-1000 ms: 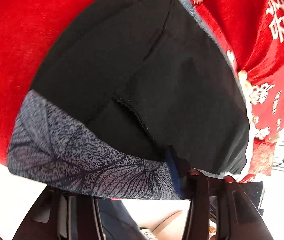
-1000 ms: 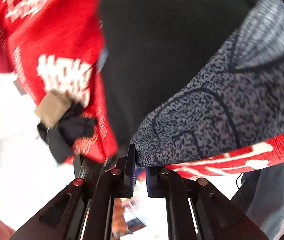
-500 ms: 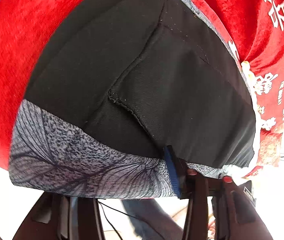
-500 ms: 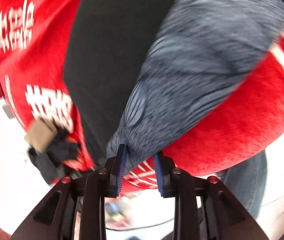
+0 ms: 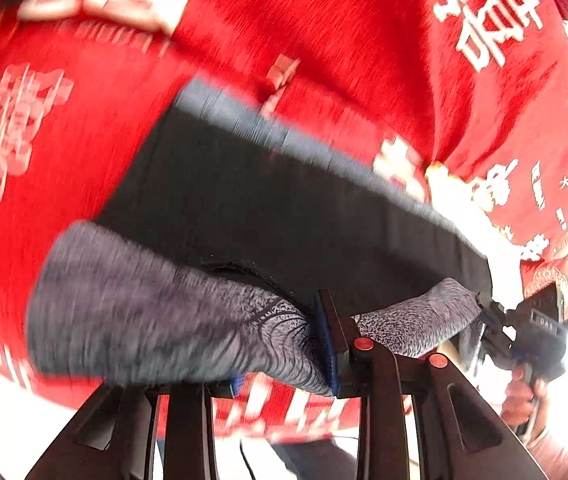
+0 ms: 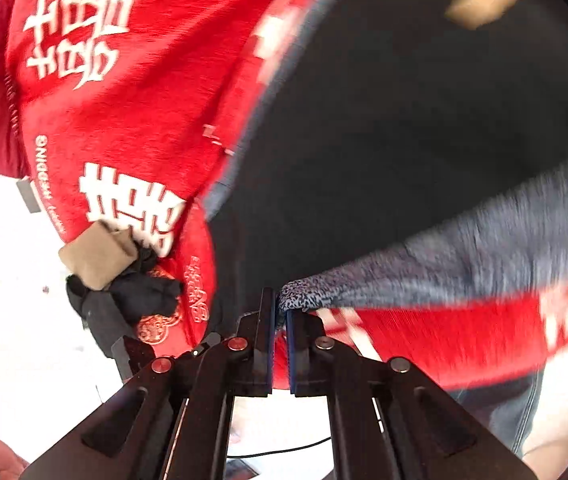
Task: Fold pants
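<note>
A: Left wrist view shows one pants (image 5: 284, 216), black with a grey patterned band, in the middle of the frame over the red cloth (image 5: 324, 32). How far is the fold?

B: I judge it is only starting; the band is raised, no finished fold is visible.

A: And the tools?

B: Two. The left gripper (image 5: 284, 360) is clamped on the band at lower centre; the right gripper (image 6: 279, 336) is closed on the band's corner. Also one small dark bundle (image 6: 123, 280) at left.
</note>
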